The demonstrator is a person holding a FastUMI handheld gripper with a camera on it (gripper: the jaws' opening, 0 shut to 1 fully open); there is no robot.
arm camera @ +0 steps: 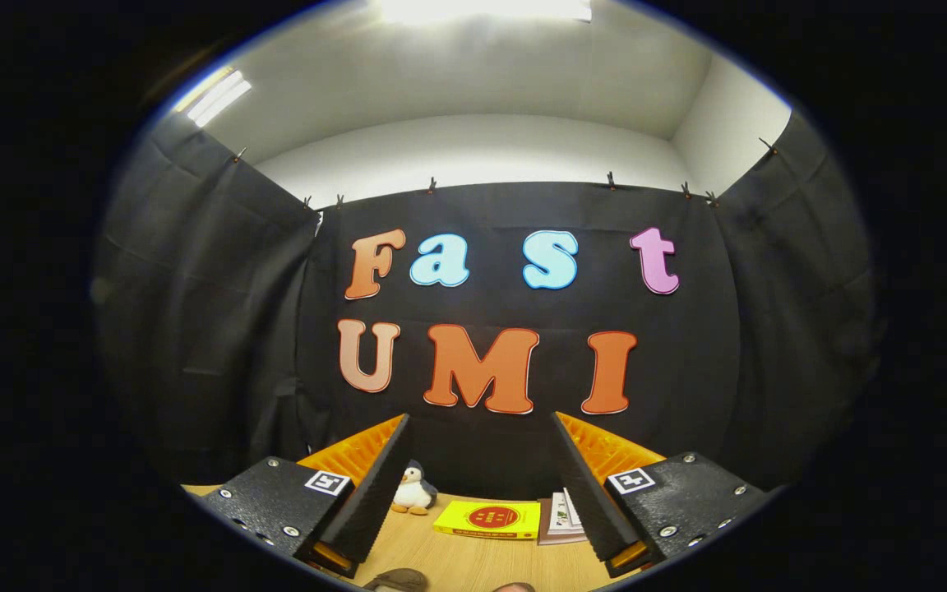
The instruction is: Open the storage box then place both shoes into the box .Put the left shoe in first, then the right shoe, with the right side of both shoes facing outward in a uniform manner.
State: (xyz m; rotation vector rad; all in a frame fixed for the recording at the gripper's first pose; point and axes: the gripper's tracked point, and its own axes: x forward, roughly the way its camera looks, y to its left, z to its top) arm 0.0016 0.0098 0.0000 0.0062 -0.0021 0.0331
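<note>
Jaws level, wide apart, empty

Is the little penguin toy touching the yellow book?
Apart. In the gripper view, bare wooden table shows between the penguin toy and the yellow book. The gripper has its jaws open, holding nothing.

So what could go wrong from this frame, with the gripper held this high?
1. The open gripper points at the booth wall; only dark shoe tips peek in below the fingers, so a blind descent may miss.
2. The small plush penguin, flat yellow book and stacked booklets lie just ahead on the wooden table and could get bumped.
</note>
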